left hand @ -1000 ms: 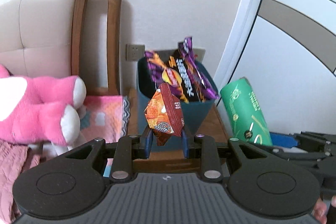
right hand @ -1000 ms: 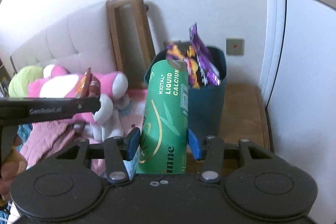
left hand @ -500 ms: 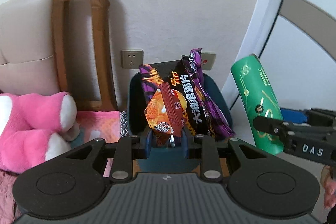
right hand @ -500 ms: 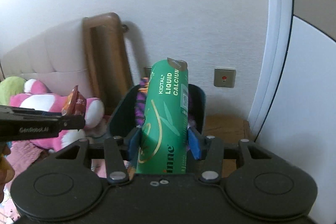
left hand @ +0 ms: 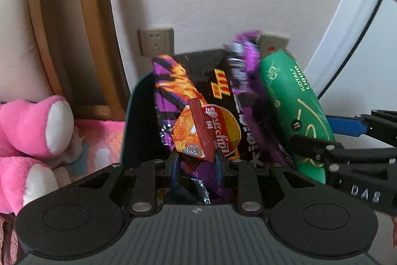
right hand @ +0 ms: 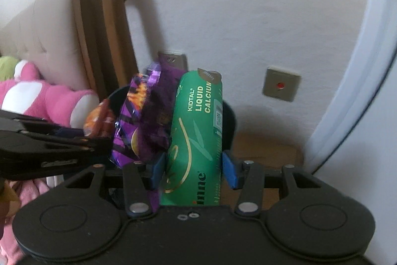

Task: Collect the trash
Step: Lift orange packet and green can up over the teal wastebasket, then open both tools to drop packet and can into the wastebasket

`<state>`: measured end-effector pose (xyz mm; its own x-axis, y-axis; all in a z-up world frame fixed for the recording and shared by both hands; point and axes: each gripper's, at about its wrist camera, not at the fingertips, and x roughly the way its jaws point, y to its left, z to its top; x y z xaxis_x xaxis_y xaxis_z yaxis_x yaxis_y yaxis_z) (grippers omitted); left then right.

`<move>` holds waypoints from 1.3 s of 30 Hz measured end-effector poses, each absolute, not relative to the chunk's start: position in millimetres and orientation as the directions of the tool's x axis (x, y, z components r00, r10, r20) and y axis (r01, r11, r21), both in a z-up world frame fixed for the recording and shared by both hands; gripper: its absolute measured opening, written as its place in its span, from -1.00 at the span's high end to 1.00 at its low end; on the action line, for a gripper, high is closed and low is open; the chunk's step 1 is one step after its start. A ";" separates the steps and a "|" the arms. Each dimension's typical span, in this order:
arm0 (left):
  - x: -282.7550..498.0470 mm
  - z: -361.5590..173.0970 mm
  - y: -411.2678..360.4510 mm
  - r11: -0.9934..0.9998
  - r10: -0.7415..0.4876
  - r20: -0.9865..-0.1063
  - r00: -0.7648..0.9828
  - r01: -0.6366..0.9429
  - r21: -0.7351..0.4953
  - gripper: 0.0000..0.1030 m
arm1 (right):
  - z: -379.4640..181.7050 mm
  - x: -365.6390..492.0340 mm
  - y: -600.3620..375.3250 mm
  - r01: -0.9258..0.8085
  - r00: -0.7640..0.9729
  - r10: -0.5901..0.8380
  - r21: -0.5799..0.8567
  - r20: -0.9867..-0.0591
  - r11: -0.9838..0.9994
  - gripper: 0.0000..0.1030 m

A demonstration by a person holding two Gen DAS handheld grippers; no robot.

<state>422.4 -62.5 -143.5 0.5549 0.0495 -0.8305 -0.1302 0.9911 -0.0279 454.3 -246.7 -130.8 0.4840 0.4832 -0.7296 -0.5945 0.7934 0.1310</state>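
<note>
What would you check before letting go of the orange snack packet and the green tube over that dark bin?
1. Left hand-held gripper shut on the orange snack packet: ok.
2. Right hand-held gripper shut on the green tube: ok.
3. Packet over the mouth of the dark bin: ok, the opening shows right beneath it.
4. Tube over the bin mouth: cannot tell; it is at the bin's right side.
5. Room left in the bin: not ok; the purple chip bags stick up above the rim.
6. Pink plush toy out of the way: ok, off to the left.
</note>
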 end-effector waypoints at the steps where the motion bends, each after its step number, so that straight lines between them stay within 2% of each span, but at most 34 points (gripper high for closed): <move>1: 425.9 -149.2 -62.1 0.990 0.056 -0.838 0.542 -0.137 -0.022 0.48 | -134.7 455.7 -243.5 -0.606 0.473 0.485 0.128 -0.736 0.785 0.07; 16: 434.3 -204.2 -52.0 0.981 0.055 -0.910 0.411 -0.194 -0.028 0.48 | -170.4 447.5 -207.5 -0.710 0.399 0.454 0.045 -0.796 0.703 0.04; 18: 435.3 -207.0 -51.8 0.981 0.047 -0.915 0.401 -0.190 -0.033 0.48 | -171.2 444.7 -207.9 -0.708 0.399 0.453 0.045 -0.797 0.704 -0.03; 22: 429.9 -199.4 -52.0 0.981 0.038 -0.909 0.415 -0.190 -0.045 0.45 | -165.9 438.3 -213.4 -0.705 0.414 0.464 0.047 -0.783 0.708 -0.14; 27: 412.1 -182.0 -56.3 0.982 0.059 -0.892 0.447 -0.188 -0.030 0.42 | -151.7 429.3 -223.7 -0.686 0.436 0.485 0.069 -0.758 0.724 -0.17; 28: 408.0 -177.9 -56.6 0.982 0.052 -0.889 0.455 -0.183 -0.036 0.38 | -148.4 426.9 -226.0 -0.683 0.442 0.491 0.074 -0.751 0.727 -0.18; 30: 402.4 -170.0 -62.1 0.983 0.060 -0.879 0.472 -0.179 -0.029 0.14 | -141.5 422.8 -230.2 -0.672 0.450 0.505 0.093 -0.736 0.734 -0.19; 31: 397.1 -164.0 -63.1 0.984 0.072 -0.870 0.487 -0.179 -0.019 -0.20 | -138.0 420.3 -232.7 -0.668 0.455 0.513 0.101 -0.728 0.737 -0.20; 32: 394.1 -160.0 -60.9 0.984 0.083 -0.861 0.502 -0.180 -0.010 -0.42 | -134.3 417.7 -235.6 -0.664 0.461 0.519 0.109 -0.720 0.740 -0.20; 39: 357.3 -124.3 -59.4 0.986 0.102 -0.813 0.574 -0.168 0.005 -0.43 | -105.3 391.2 -252.7 -0.641 0.508 0.557 0.144 -0.657 0.754 -0.24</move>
